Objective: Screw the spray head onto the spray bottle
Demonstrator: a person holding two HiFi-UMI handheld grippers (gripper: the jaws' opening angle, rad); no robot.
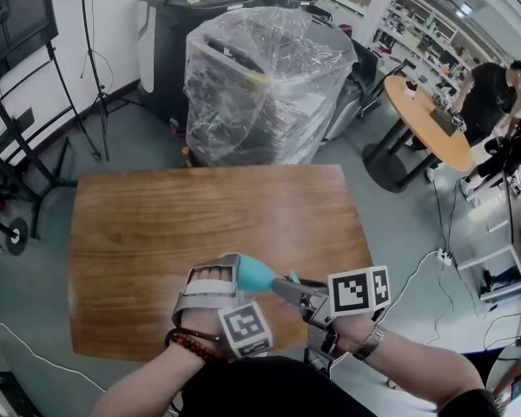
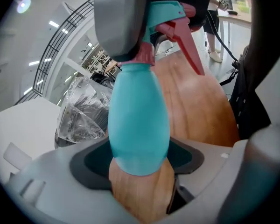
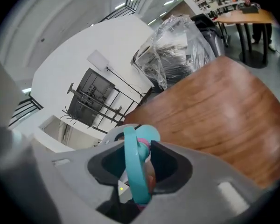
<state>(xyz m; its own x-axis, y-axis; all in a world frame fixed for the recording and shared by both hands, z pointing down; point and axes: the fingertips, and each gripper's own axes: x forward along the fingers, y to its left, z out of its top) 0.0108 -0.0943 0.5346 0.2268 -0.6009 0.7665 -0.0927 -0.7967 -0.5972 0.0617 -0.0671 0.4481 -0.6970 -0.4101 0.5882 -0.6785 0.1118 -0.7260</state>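
Observation:
Over the near edge of the wooden table (image 1: 217, 215), a teal spray bottle (image 1: 255, 273) lies almost level between my two grippers. My left gripper (image 1: 230, 272) is shut on the bottle's body (image 2: 137, 125), whose base sits between the pads. The teal spray head (image 2: 170, 13) with a pink trigger (image 2: 186, 45) and pink collar sits on the bottle's neck. My right gripper (image 1: 288, 287) is shut on that spray head (image 3: 133, 171), its jaws pressing both sides, with the pink collar (image 3: 143, 146) just beyond them.
A plastic-wrapped machine (image 1: 260, 85) and dark bins stand beyond the table's far edge. A round wooden table (image 1: 430, 120) with people is at the right. A black wheeled stand (image 1: 17, 155) is at the left, and cables lie on the floor at the right.

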